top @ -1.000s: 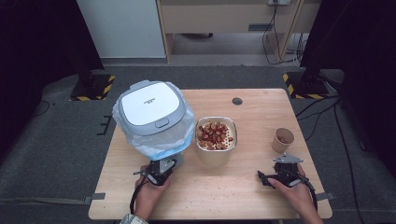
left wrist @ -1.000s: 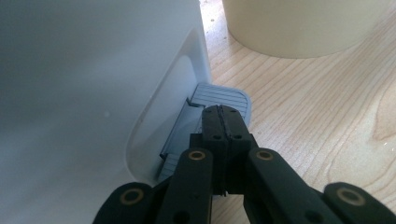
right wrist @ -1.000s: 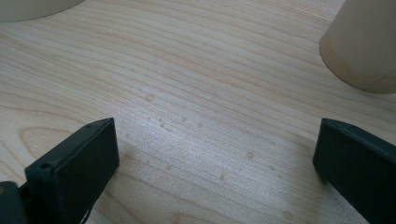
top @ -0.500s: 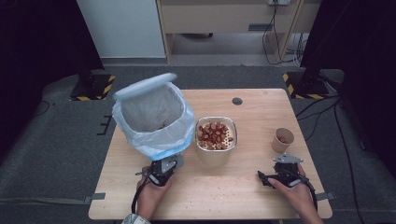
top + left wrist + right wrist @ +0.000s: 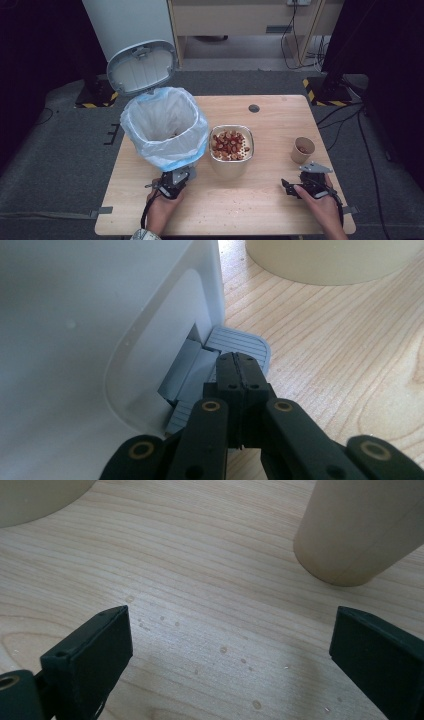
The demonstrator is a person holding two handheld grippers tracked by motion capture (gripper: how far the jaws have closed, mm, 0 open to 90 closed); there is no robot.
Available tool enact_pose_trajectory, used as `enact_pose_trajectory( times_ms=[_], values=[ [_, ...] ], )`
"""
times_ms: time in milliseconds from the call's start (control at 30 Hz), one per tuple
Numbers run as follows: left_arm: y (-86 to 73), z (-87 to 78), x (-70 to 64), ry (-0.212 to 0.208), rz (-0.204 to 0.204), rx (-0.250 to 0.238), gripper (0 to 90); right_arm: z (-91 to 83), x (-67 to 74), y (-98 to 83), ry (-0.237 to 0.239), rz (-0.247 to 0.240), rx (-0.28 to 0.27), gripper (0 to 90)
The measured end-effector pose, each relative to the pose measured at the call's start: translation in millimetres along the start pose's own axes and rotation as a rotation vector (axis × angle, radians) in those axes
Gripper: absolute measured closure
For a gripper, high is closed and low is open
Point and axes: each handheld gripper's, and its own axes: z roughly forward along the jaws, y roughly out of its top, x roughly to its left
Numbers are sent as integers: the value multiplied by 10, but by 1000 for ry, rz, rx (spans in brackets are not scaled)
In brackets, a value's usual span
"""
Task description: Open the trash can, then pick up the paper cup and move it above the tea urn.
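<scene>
Left tongs [image 5: 239,371], closed, are pressing the pedal [image 5: 240,342], so the bin [image 5: 165,130] lid [image 5: 142,67] has swung up; right tongs [image 5: 230,645], empty, are closing slightly.

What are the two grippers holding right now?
Nothing. The left gripper is shut and presses its tips down on the bin's grey pedal. The right gripper is open over the bare table.

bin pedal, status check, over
Left gripper shut, pressing bin pedal; lid up. Right gripper open, holding nothing, beside paper cup. Nothing in the way.
</scene>
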Motion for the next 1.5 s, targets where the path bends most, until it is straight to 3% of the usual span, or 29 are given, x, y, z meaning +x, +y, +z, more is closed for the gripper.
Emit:
enact_pose_trajectory(
  times_ms=[167, 433, 733, 1067, 1233, 1467, 1500],
  values=[
    [1, -1, -2, 2, 2, 1, 893, -18, -27, 2, -27, 4, -1, 61],
    [1, 0, -2, 2, 0, 0, 893, -57, -149, -8, -99, 54, -31, 106],
    [3, 0, -1, 1, 5, 2, 893, -56, -220, 1, -122, 68, -30, 135],
    [5, 0, 0, 0, 3, 3, 893, -123, -448, 208, -120, 79, -49, 138],
    [2, 0, 3, -2, 1, 1, 893, 5, -581, 279, -77, 118, -81, 124],
    [2, 0, 0, 0, 3, 1, 893, 160, -633, 389, -93, 140, -152, 111],
    [1, 1, -2, 1, 4, -1, 893, 178, -648, 399, -78, 145, -161, 109]
  ],
)
